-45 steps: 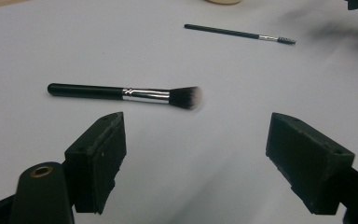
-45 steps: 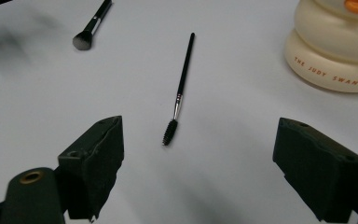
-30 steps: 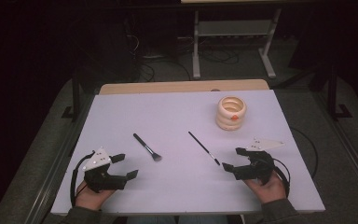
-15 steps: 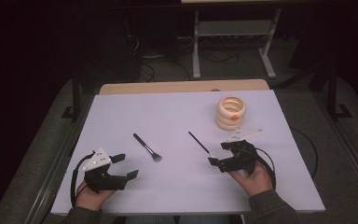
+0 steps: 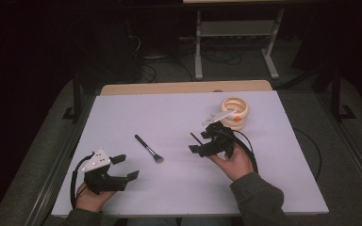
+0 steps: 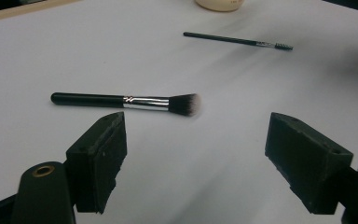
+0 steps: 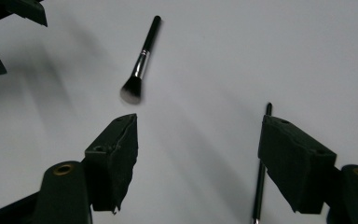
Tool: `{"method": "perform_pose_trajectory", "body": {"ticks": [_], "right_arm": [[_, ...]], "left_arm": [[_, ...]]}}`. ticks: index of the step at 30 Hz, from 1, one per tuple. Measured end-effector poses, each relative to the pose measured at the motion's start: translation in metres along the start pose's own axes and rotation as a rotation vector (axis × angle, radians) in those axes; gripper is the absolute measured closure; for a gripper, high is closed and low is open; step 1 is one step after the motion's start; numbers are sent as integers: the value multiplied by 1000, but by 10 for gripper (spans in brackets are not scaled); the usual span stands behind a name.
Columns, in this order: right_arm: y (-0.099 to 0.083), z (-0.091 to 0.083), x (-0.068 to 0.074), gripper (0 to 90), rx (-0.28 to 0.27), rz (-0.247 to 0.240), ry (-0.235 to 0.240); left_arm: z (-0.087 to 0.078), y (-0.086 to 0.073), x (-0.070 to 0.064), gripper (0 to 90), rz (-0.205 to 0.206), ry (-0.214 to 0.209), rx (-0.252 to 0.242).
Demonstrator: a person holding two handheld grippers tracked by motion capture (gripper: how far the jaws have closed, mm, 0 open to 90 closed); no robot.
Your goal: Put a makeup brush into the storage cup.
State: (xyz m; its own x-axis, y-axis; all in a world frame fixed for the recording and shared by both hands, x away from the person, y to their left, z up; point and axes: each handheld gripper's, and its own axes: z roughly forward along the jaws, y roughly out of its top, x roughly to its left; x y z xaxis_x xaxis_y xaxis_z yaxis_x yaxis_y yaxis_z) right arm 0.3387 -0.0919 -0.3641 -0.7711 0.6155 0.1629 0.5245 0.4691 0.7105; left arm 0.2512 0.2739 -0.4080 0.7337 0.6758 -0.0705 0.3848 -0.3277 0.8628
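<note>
Approach step: right gripper (image 5: pixel 197 142), jaws spread, above thin brush (image 7: pixel 262 168) mid-bench; next, lower and pinch; left gripper (image 5: pixel 126 167) spread near front-left corner

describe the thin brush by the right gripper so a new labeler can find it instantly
Start at the white table and find the cream ringed holder near its far right. Just nearer the person, the right gripper hangs open over a thin black wand, the spoolie brush. Unlike the powder brush to its left, with silver ferrule and fluffy head, it is needle-slim with a tiny bristled tip.
</note>
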Motion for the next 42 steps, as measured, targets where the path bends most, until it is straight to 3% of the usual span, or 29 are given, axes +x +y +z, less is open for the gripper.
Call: {"method": "perform_pose_trajectory", "body": {"ticks": [14, 24, 29, 32, 38, 42], "right_arm": [[43, 41, 11, 287, 35, -14, 54], [73, 89, 27, 312, 82, -15, 95], [79, 109, 35, 334, 103, -24, 101], [85, 132, 41, 359, 132, -32, 99], [87, 154, 47, 399, 155, -18, 107], [86, 162, 50, 433, 157, -32, 93]], "left_arm": [[-2, 0, 1, 203, -12, 3, -3], [-2, -1, 2, 203, -7, 2, -2], [-2, 0, 3, 203, -14, 4, -1], [-2, 0, 3, 204, -5, 4, 3], [-2, 0, 3, 204, -3, 2, 2], [-2, 0, 4, 204, -10, 4, -7]]}}
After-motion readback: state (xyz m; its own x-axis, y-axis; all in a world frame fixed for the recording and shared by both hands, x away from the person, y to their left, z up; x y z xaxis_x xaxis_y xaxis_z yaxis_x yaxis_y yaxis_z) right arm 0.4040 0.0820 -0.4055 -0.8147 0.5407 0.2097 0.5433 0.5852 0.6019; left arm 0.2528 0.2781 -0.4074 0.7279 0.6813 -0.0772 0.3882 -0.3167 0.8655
